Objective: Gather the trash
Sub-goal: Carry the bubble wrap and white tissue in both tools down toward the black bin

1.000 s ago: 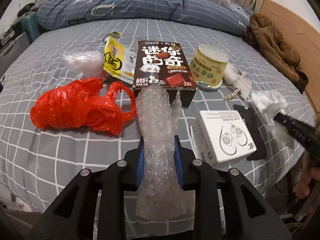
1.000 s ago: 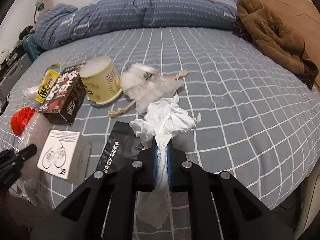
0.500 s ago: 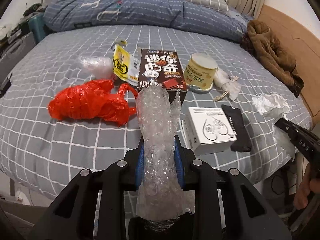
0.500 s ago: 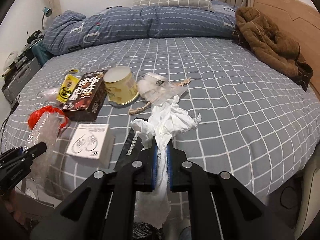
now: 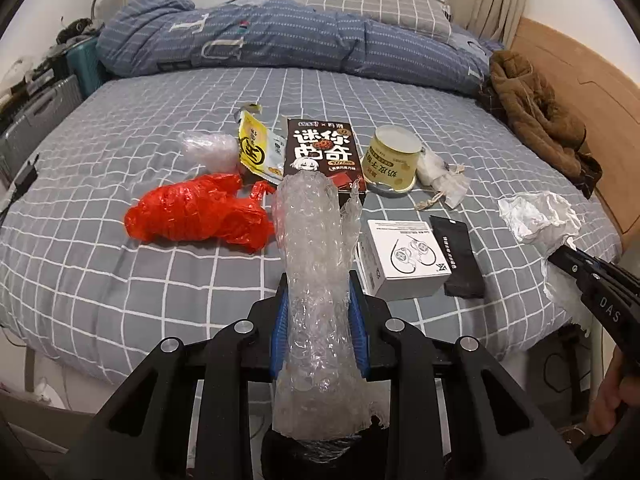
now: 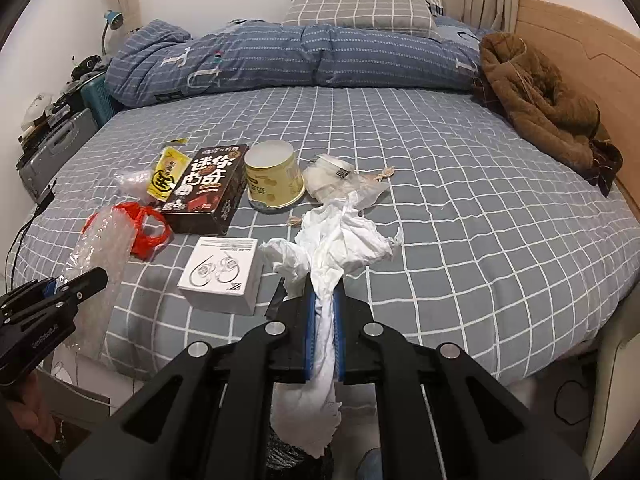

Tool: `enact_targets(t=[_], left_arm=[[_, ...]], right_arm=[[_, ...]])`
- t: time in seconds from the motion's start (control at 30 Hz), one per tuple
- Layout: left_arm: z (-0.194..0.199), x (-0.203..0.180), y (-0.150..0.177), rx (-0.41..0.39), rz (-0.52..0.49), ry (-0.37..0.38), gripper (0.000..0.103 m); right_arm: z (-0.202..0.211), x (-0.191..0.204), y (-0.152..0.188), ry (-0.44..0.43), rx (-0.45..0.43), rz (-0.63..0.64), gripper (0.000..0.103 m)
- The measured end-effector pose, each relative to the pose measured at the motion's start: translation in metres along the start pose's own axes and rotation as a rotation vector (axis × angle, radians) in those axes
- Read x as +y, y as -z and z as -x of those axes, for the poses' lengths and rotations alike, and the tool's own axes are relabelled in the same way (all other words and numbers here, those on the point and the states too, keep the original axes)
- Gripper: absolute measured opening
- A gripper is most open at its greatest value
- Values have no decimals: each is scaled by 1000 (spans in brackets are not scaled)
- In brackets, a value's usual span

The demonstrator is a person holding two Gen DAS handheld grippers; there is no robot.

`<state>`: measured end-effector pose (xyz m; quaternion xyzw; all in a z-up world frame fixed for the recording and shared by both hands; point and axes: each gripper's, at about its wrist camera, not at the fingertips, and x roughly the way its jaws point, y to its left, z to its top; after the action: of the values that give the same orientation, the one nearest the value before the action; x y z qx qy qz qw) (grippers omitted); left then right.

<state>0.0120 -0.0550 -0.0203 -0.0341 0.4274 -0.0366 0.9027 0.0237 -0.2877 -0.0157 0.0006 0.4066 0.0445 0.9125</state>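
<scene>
My left gripper [image 5: 318, 304] is shut on a roll of clear bubble wrap [image 5: 316, 248], held above the bed's near edge. My right gripper [image 6: 324, 304] is shut on crumpled white tissue paper [image 6: 340, 240], which also shows in the left wrist view [image 5: 538, 216]. On the grey checked bed [image 6: 460, 200] lie a red plastic bag [image 5: 200, 212], a dark chocolate box [image 5: 322, 156], a yellow cup [image 5: 394, 164], a yellow sachet [image 5: 254, 148], a white earphone box [image 5: 400, 260], a black pouch [image 5: 456, 256] and a clear drawstring bag [image 6: 340, 180].
A blue quilt [image 6: 280, 60] and pillow [image 6: 360, 8] lie at the head of the bed. A brown jacket [image 6: 540, 100] lies by the wooden bed frame [image 6: 580, 40]. A suitcase [image 6: 56, 152] stands at the left. A dark bin opening [image 5: 312, 456] shows below the left gripper.
Both grippers have pulled back and up from the bed with their loads; the trash on the bed now looks farther away and the bed's near edge has come into view.
</scene>
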Motion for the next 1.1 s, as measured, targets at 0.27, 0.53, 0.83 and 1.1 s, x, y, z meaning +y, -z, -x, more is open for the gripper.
enact_targets(t=[0.27, 0.53, 0.83, 1.1], left_arm=[[30, 0, 7, -14, 5, 13, 26], [50, 4, 27, -9, 11, 13, 26], [64, 11, 53, 8, 17, 12, 26], [73, 13, 76, 20, 24, 12, 26]], right_arm=[[32, 11, 7, -27, -16, 3, 7], [54, 26, 26, -44, -17, 16, 7], [67, 46, 50, -72, -2, 35, 7], [78, 57, 72, -91, 8, 44, 7]])
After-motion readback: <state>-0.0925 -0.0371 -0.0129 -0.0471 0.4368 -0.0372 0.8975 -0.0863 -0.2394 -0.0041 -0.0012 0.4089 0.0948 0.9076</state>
